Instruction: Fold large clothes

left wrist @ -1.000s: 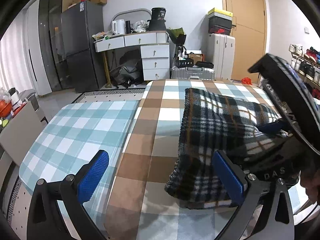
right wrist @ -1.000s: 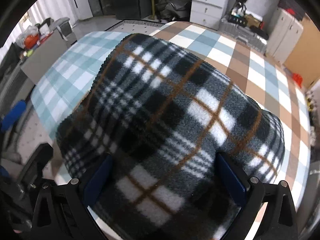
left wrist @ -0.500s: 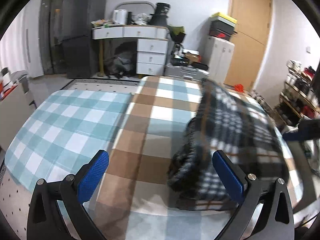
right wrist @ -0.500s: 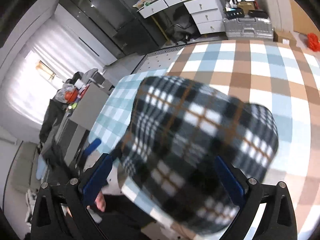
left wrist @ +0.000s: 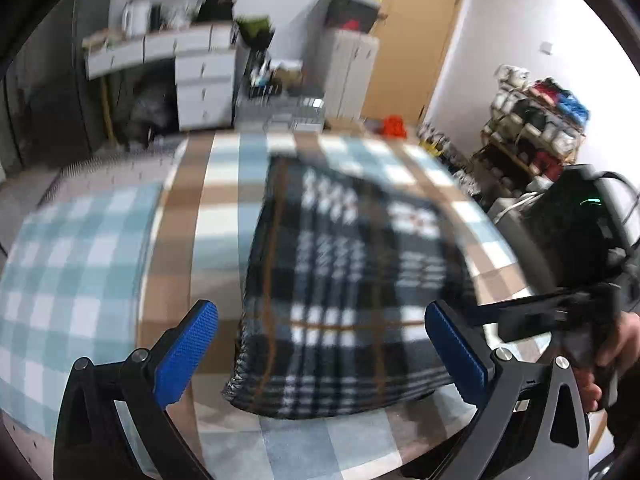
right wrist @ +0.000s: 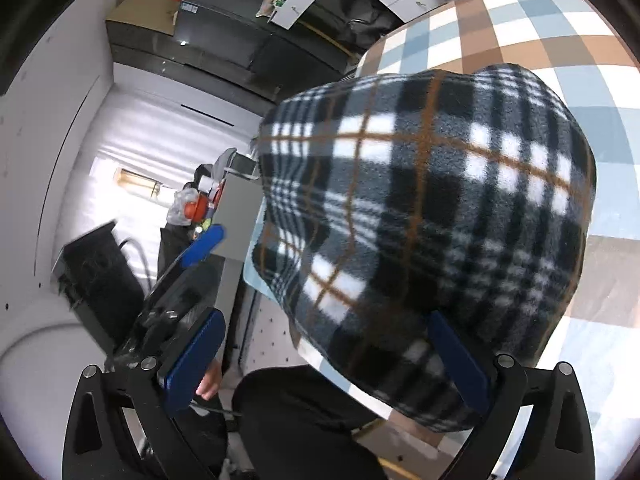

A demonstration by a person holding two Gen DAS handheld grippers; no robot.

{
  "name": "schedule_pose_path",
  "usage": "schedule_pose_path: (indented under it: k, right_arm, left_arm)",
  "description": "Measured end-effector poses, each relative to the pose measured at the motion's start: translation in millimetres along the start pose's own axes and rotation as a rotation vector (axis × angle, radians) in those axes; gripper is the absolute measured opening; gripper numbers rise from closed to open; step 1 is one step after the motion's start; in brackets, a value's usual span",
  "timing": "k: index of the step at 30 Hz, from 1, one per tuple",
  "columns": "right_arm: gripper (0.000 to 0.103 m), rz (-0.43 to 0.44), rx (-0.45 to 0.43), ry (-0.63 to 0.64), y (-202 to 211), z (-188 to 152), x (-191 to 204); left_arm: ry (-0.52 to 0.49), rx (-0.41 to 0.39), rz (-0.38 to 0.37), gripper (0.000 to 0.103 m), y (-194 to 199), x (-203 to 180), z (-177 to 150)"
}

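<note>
A folded black, white and orange plaid fleece garment (left wrist: 352, 288) lies on the checked table cover (left wrist: 80, 264), near the front right. My left gripper (left wrist: 320, 348) is open and empty, hovering just short of the garment's near edge. My right gripper (right wrist: 324, 360) is open and empty, its fingers apart in front of the garment (right wrist: 432, 216), which fills the right wrist view. The right gripper's body also shows in the left wrist view (left wrist: 568, 312), to the right of the garment.
The table's front edge (left wrist: 320, 456) is close below my left gripper. A desk with drawers (left wrist: 192, 76), suitcases (left wrist: 344, 76) and a shoe rack (left wrist: 536, 128) stand beyond the table. A dark cabinet (right wrist: 224, 44) and the operator's body (right wrist: 312, 420) show in the right wrist view.
Both grippers have swung away from the garment; the left view has turned right and the right view has tilted and pulled back. The garment stays folded on the table.
</note>
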State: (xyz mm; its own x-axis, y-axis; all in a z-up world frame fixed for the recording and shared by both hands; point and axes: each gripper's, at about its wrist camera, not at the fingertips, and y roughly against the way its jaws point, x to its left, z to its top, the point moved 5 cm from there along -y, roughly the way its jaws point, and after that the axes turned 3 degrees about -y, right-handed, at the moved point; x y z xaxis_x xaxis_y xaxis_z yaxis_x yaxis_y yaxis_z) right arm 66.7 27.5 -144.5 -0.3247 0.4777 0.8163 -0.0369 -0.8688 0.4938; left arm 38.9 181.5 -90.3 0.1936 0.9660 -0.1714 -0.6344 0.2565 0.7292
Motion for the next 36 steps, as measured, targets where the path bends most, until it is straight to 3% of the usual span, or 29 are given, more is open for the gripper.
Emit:
schedule_pose_path:
  k: [5,8,11,13,17,19,21,23,25,28,29,31,33,36]
  right_arm:
    - [0.101,0.035,-0.014,-0.021,-2.8,-3.4,-4.8]
    - [0.100,0.047,-0.015,-0.030,-1.9,-3.0,-6.4]
    - [0.101,0.057,-0.016,-0.019,2.2,-2.9,-3.0]
    - [0.101,0.038,-0.008,0.000,8.7,-1.1,2.3]
    - [0.102,0.008,-0.052,0.053,31.9,4.8,24.4]
    - [0.103,-0.007,-0.094,0.101,43.9,13.8,39.3]
    - [0.103,-0.079,-0.121,0.131,50.4,27.2,50.7]
    - [0.103,-0.116,-0.108,0.134,46.9,38.5,58.0]
    - [0.103,-0.228,-0.070,0.143,34.1,52.1,62.8]
    - [0.103,-0.574,-0.013,0.283,5.6,68.7,66.6]
    - [0.103,-0.682,0.005,0.362,-8.6,73.9,73.9]
    - [0.103,-0.800,0.036,0.463,-30.7,78.9,82.2]
    - [0.102,-0.883,0.095,0.553,-54.0,82.7,84.5]
    - [0.102,-1.106,0.181,0.724,-89.4,88.3,76.6]
  left_arm:
    - [0.141,0.112,-0.061,0.100,-40.2,25.9,-25.2]
    - [0.264,0.127,-0.151,0.100,-50.3,38.6,-36.3]
    - [0.318,0.105,-0.127,0.100,-41.8,47.5,-35.8]
    - [0.311,0.035,-0.076,0.100,-16.8,52.6,-27.3]
    - [0.259,-0.069,-0.060,0.100,32.8,43.2,-9.6]
    - [0.213,-0.101,-0.118,0.100,55.9,23.3,-1.9]
    - [0.173,-0.115,-0.202,0.100,67.2,1.9,3.3]
    - [0.128,-0.088,-0.243,0.100,63.4,-14.0,2.9]
    - [0.085,-0.049,-0.191,0.100,44.4,-18.2,-0.7]
    - [0.182,0.049,-0.080,0.100,1.9,4.7,-13.9]
    - [0.237,0.062,-0.100,0.100,-9.0,14.2,-21.3]
    - [0.308,0.080,-0.127,0.100,-21.0,26.4,-34.0]
    - [0.325,0.094,-0.154,0.100,-25.5,30.6,-40.3]
    - [0.319,0.080,-0.150,0.100,-25.8,32.3,-40.9]
